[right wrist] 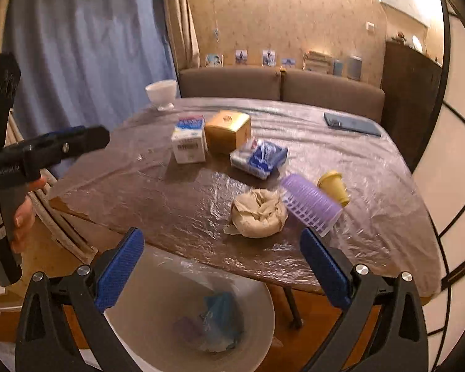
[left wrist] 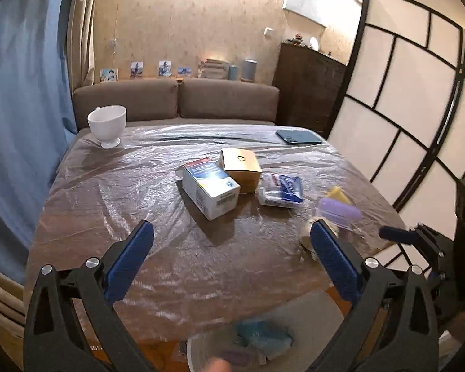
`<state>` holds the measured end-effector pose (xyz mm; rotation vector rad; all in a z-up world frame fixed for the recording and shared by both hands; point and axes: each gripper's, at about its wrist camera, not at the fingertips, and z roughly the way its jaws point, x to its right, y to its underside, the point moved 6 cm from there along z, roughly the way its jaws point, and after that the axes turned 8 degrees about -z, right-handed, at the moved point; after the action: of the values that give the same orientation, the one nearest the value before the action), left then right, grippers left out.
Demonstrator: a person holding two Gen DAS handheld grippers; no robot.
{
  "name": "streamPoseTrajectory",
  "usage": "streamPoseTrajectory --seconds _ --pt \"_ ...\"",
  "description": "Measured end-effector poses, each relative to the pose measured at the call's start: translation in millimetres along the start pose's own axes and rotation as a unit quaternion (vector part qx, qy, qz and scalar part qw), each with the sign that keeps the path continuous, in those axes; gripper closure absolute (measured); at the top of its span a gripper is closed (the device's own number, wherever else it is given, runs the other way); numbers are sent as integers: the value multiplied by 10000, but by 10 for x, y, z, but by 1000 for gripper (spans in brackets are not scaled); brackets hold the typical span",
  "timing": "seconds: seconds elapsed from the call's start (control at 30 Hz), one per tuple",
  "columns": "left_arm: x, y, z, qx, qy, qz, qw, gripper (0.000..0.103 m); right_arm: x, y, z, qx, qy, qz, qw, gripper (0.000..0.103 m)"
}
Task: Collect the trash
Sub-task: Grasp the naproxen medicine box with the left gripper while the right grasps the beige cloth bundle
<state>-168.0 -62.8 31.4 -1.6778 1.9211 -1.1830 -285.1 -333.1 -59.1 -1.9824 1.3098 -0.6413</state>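
On the plastic-covered table (right wrist: 158, 192) lie a crumpled beige paper wad (right wrist: 259, 217), a tipped purple cup (right wrist: 310, 204), a small yellow cup (right wrist: 333, 186), a blue-and-white packet (right wrist: 259, 156), a gold box (right wrist: 228, 131) and a white-and-blue box (right wrist: 189, 142). My right gripper (right wrist: 221, 248) is open and empty, hovering over the white bin (right wrist: 158, 294) at the table's near edge. The bin holds teal trash (right wrist: 223, 313) and a purple piece (right wrist: 189, 328). My left gripper (left wrist: 232, 241) is open and empty above the near table edge. The boxes (left wrist: 210, 189) lie ahead of it and the paper wad (left wrist: 307, 238) sits by its right finger.
A white footed bowl (left wrist: 107, 124) stands at the far left corner and a dark tablet (left wrist: 297, 138) lies at the far right. A brown sofa (left wrist: 176, 99) runs behind the table. A blue curtain (left wrist: 21, 108) hangs left and a panelled screen (left wrist: 403, 93) stands right.
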Motion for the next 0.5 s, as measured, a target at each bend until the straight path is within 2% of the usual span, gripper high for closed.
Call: streamPoseTrajectory --seconds 0.1,0.2,0.33,0.5 --pt "-104 -20 246 -266 -168 -45 9995 1 -9 -4 197 -42 185 65 9998 4" --pt "-196 -31 484 -449 -139 -211 9987 1 85 -4 351 -77 400 168 9990 4" --pt "-245 -64 743 -552 -272 -191 9979 2 153 -10 528 -121 678 105 9976 4" --pt "-260 -83 1032 -675 -611 -33 9958 1 154 28 688 -201 759 85 9969 4"
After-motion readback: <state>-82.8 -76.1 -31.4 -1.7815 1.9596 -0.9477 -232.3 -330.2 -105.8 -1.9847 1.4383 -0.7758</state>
